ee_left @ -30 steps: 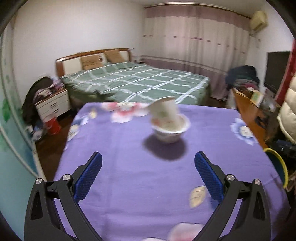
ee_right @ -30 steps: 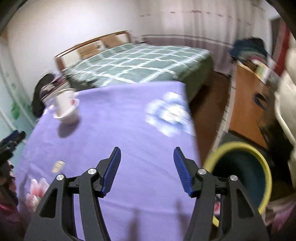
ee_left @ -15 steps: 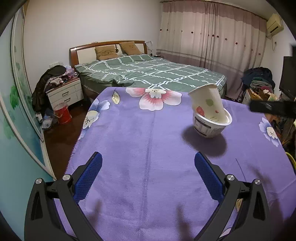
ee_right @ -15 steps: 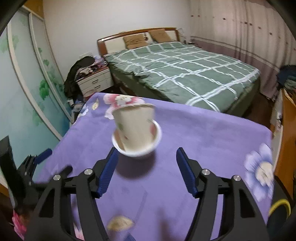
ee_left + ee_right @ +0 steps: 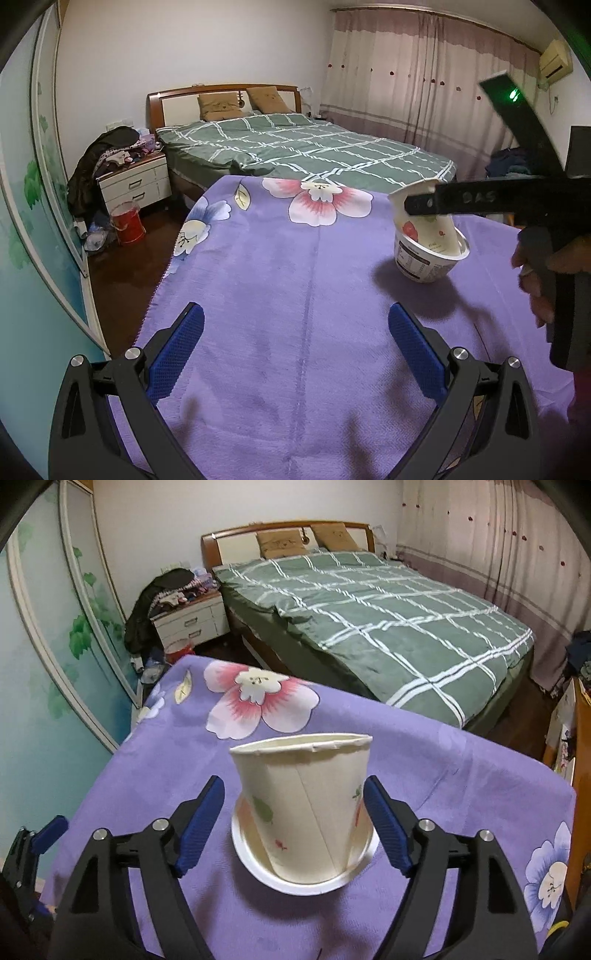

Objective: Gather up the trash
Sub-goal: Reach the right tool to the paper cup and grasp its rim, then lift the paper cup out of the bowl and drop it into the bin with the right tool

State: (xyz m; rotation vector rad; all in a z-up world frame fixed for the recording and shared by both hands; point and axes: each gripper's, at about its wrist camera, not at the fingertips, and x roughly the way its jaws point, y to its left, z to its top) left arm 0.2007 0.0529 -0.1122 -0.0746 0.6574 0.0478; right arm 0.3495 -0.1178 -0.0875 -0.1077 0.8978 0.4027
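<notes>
While your right gripper (image 5: 293, 819) straddles the stacked trash, the scene reads as follows.

Right gripper: your jaws are opening and stand wide; the paper cup (image 5: 306, 805) sits between the blue pads (image 5: 386, 827). The left pad stands clear of the cup wall; the right pad lies close beside it, and contact there cannot be told. Nothing is gripped.

Right gripper, from the left wrist view: your right hand (image 5: 543, 266) holds the black tool at the right edge, and one black finger (image 5: 461, 201) crosses in front of the cup's upper part.

Left gripper (image 5: 295, 354): your jaws are spread wide over bare purple cloth; nothing lies between the pads and they touch nothing. In the right wrist view it shows at the lower left edge, well apart from the cup.

Paper cup: white with small leaf and fruit prints, mouth up, tilted, its base standing inside the white bowl (image 5: 306, 880).

White bowl: a printed paper tub, resting on the purple tablecloth (image 5: 277, 295); in the left wrist view it lies toward the right side of the table, ahead of your left gripper.

Tablecloth: purple with large pink and white flowers (image 5: 258, 698), covering the table.

Background: a bed with a green checked cover (image 5: 388, 602), a white nightstand (image 5: 135, 184), a red bucket (image 5: 127, 223) on the floor, and curtains (image 5: 424, 81).
</notes>
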